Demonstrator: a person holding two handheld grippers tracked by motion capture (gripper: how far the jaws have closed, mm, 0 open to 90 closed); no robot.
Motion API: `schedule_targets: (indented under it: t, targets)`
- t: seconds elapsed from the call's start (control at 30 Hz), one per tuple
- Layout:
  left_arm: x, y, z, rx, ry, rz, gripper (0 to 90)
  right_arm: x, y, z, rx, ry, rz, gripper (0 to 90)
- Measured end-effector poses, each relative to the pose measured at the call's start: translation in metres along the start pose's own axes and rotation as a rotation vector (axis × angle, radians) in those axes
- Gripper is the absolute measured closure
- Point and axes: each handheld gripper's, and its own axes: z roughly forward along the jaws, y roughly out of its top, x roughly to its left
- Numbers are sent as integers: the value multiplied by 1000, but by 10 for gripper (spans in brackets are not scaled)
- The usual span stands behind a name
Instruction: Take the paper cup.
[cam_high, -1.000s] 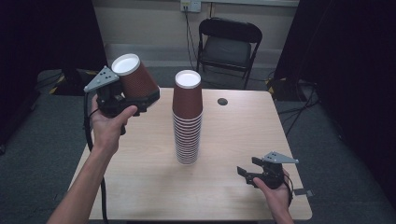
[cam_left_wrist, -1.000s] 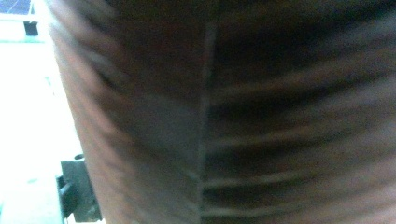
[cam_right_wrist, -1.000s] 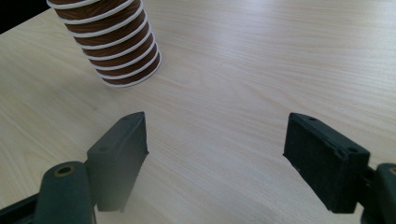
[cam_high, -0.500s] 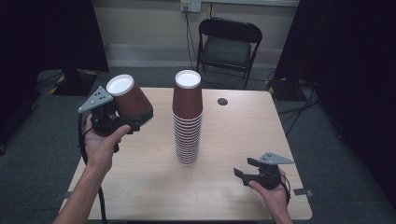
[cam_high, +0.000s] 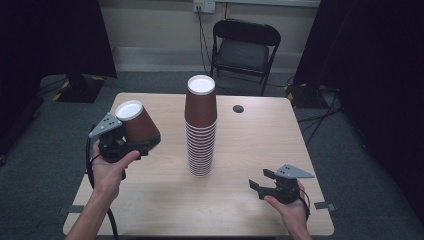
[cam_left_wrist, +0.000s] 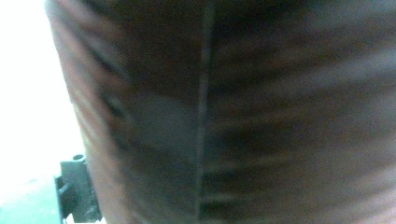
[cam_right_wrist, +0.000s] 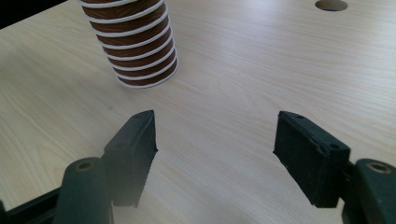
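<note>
My left gripper (cam_high: 131, 142) grips a single brown cup (cam_high: 137, 123) by its wall, tilted with the white base up and away from me, above the table's (cam_high: 250, 205) left side and well apart from the tall stack of cups (cam_high: 201, 127) at the centre. My right gripper (cam_high: 272, 185) rests low near the front right edge, jaws wide and empty. The stack stands upright, ahead and left of those jaws, and I judge the right hand better placed for the next cup.
</note>
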Motion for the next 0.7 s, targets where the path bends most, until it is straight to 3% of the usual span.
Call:
schedule_targets:
  t: [0.07, 0.2, 0.4, 0.5, 0.57, 0.6, 0.7]
  targets:
    - [-2, -5, 0, 30, -21, -2, 102, 3, 1, 0, -9, 6, 4, 293]
    - [-6, -9, -4, 36, -23, -11, 104, 8, 2, 0, -13, 10, -1, 294]
    - [-17, -22, -3, 77, -88, -33, 108, 20, 4, 5, -10, 12, -5, 341]
    - [-25, -36, 4, 98, -132, -73, 109, 28, 5, 9, 1, 36, -19, 349]
    - [-28, -39, 7, 103, -138, -77, 109, 30, 5, 9, 3, 45, -22, 356]
    - [-30, -43, 10, 109, -166, -101, 109, 36, 7, 11, -3, 68, -41, 425]
    - [-33, -46, 14, 113, -187, -132, 109, 46, 10, 13, 1, 103, -73, 442]
